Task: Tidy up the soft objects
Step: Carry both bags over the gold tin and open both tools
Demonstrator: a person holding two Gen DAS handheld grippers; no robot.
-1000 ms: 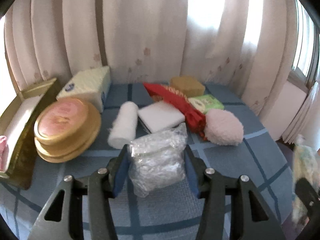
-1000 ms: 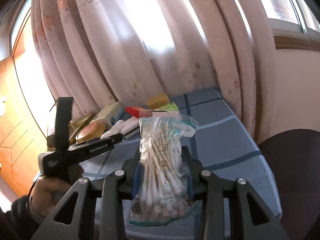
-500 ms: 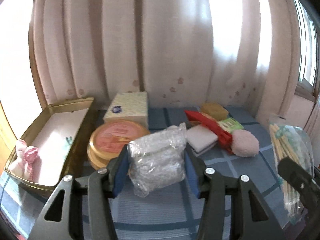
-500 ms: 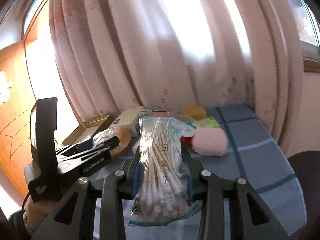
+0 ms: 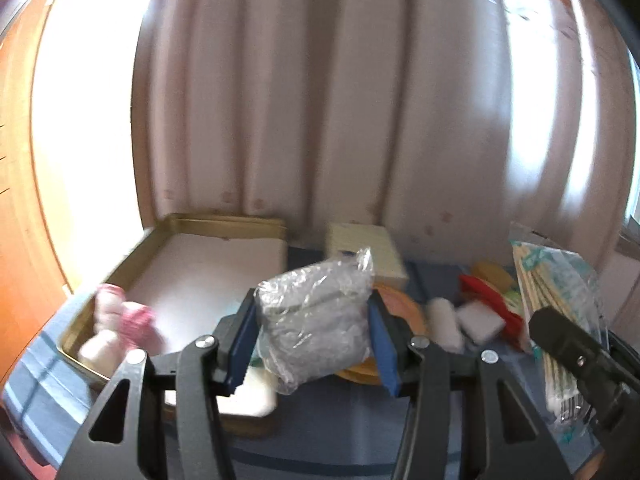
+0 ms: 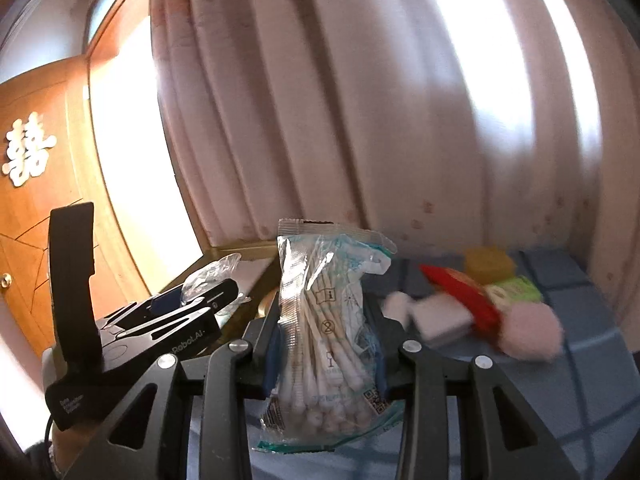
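We log two held items: left gripper clamps a crinkled clear bag above the tin – only this view shows the tin's pink doll. Right gripper clamps a swab pack; only its view shows the pink puff on the tabletop.

Right tongs grip an upright bag of cotton swabs, pads pressing both sides. Off to the left, the left tongs clamp a crinkly clear bag near a gold tray. Beyond, on the blue checked worktop: a pink puff, a white block, a red strip, a yellow sponge.
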